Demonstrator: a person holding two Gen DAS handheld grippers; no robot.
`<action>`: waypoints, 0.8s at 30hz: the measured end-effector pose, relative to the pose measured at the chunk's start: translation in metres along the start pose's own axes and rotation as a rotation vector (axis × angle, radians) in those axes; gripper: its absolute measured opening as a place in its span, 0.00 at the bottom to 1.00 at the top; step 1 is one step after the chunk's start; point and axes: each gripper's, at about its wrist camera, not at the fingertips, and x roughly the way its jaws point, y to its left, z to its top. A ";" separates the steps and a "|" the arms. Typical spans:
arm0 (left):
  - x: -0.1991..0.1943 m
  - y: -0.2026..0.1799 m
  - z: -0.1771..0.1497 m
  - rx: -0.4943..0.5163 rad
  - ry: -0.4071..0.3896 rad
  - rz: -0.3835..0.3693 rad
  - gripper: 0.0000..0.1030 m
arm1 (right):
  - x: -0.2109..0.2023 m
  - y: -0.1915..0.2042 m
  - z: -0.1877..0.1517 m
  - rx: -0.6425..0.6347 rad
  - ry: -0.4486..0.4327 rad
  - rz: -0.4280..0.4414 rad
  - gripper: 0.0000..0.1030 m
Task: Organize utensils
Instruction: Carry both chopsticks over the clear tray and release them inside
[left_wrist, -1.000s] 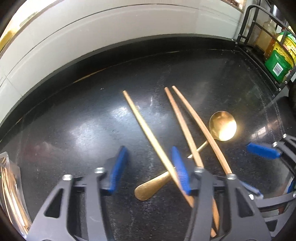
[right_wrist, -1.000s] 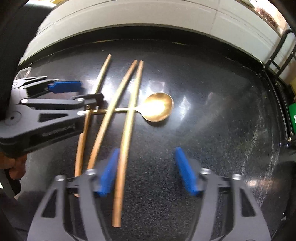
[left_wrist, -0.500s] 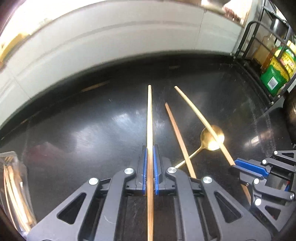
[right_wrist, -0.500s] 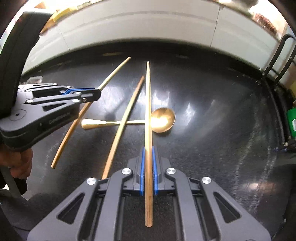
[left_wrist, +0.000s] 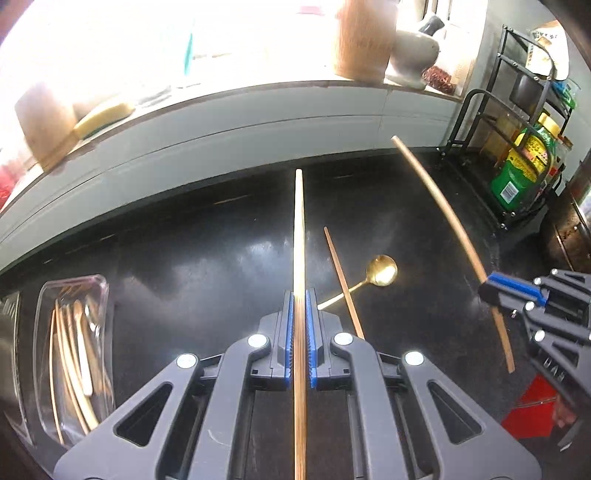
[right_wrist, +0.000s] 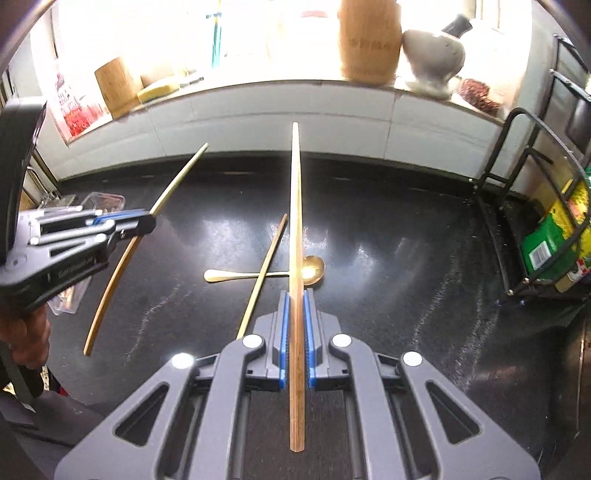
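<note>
Both grippers are clamped tight, each on a single chopstick held clear above the black counter (right_wrist: 406, 258). The left gripper (left_wrist: 300, 325) has its blue pads (left_wrist: 289, 332) pressed flat against a pale wooden chopstick (left_wrist: 299, 236) that runs straight out ahead of it, its tip toward the white wall. The right gripper (right_wrist: 295, 328) pinches a darker wooden chopstick (right_wrist: 295, 206) the same way, the stick's near end poking back past the jaws. Each tool shows at the edge of the other's view, stick slanting up through its closed jaws. Left lying on the counter are a third chopstick (right_wrist: 264, 269) and a gold spoon (right_wrist: 312, 269), the chopstick resting across the spoon's handle. A clear plastic tray (left_wrist: 101, 291) off to the left holds more chopsticks.
</note>
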 end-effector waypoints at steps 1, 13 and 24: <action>-0.005 -0.001 -0.004 -0.004 -0.001 0.003 0.06 | -0.005 0.000 -0.002 0.000 -0.005 0.000 0.08; -0.032 -0.012 -0.031 -0.029 -0.014 0.015 0.06 | -0.037 0.001 -0.022 -0.011 -0.018 -0.006 0.08; -0.050 0.014 -0.046 -0.074 -0.028 0.045 0.06 | -0.043 0.033 -0.016 -0.058 -0.026 0.019 0.08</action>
